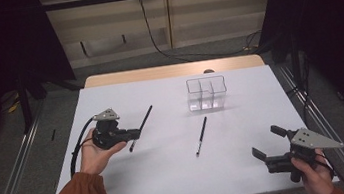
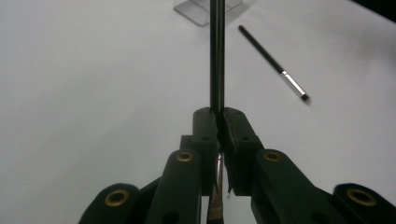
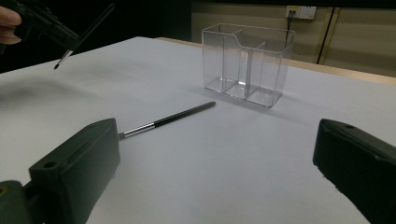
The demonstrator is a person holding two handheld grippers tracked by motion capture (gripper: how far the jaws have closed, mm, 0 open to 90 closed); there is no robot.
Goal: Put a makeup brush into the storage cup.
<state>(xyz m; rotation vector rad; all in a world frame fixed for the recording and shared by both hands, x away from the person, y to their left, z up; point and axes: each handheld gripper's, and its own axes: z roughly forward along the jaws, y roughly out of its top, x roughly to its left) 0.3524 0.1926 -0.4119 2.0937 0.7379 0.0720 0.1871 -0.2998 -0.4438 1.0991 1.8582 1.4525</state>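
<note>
Jaws of the left gripper [image 1: 132, 134] clamp a slim black make-up brush [image 1: 141, 126]; right gripper [image 1: 268, 143], near right, gapes wide, far from the clear plastic organiser [image 1: 207, 93].

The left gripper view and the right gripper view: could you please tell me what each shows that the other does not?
The left gripper view alone shows the left gripper up close, jaws shut on the thin black brush. The right gripper view alone shows the right gripper, jaws wide open, and all three compartments of the clear plastic organiser. Both share the white table and the second black brush with a silver ferrule lying on it.
</note>
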